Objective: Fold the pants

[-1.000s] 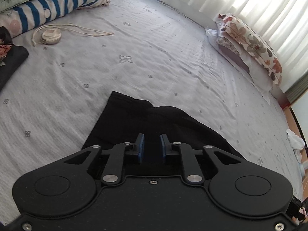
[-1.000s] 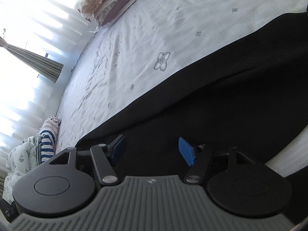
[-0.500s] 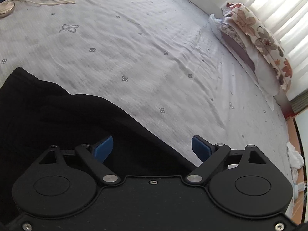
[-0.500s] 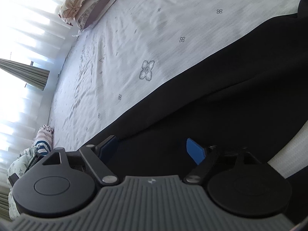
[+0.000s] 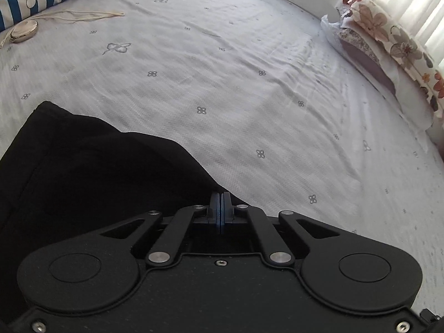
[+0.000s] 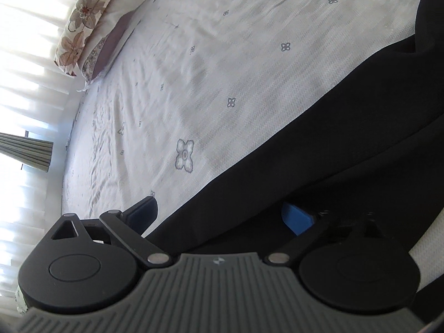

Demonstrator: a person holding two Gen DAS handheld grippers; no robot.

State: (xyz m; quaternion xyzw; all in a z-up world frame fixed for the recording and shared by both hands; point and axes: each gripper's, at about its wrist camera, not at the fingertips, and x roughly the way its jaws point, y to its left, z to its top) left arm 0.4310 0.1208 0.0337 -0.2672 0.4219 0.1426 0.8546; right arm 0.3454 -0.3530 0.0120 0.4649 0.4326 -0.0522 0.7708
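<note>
- The left gripper [image 5: 221, 208] is closed tight, its blue pads pressed together at the edge of the black pants [image 5: 91, 172]. I cannot tell if cloth is pinched between them.
- The right gripper [image 6: 222, 213] is spread wide and opening more. The pants' edge runs between its fingers, but the pads do not press it.
- The pants lie flat on the white bed sheet [image 5: 249, 88], long and straight, stretching away from the right gripper toward the upper right of its view.
- A flowered pillow [image 5: 388, 36] sits far off by the curtains.
</note>
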